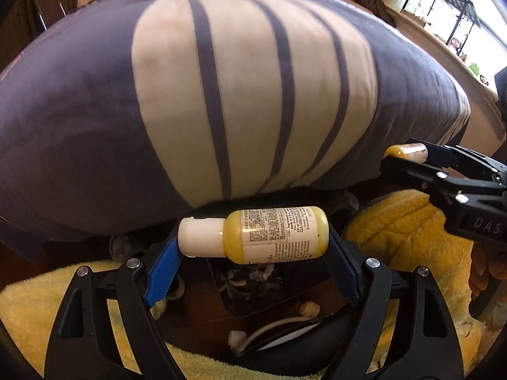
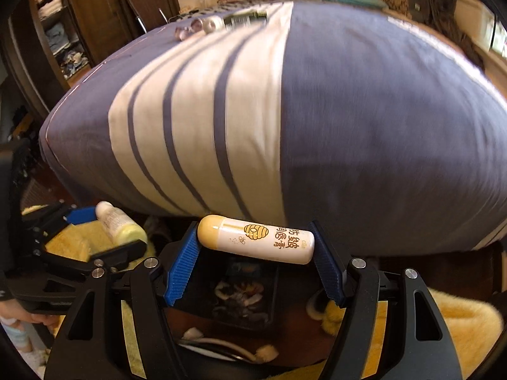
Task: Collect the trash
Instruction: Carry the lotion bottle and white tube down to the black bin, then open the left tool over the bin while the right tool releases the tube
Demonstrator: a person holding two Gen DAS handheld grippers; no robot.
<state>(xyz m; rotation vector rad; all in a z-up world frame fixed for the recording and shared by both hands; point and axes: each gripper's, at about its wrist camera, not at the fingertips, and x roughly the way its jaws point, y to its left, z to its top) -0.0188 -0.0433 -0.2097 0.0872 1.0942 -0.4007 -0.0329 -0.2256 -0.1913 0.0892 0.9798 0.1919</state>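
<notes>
My left gripper (image 1: 253,250) is shut on a small yellow lotion bottle (image 1: 272,236) with a white cap, held sideways between the blue pads. My right gripper (image 2: 256,247) is shut on a white lip balm tube (image 2: 256,242) with a yellow cap and a beehive print, also held sideways. Each gripper shows in the other's view: the right one (image 1: 408,155) at the right edge, the left one (image 2: 117,231) at the left. Both hang past the bed's near edge, over a dark bin (image 2: 244,297) holding crumpled scraps, seen too in the left wrist view (image 1: 253,281).
A bed with a blue and white striped cover (image 1: 221,95) fills both views. Small clear and white items (image 2: 202,27) and a dark packet (image 2: 245,17) lie at its far end. Yellow fluffy rugs (image 1: 408,237) lie on the dark floor. A white cable (image 2: 221,345) lies below.
</notes>
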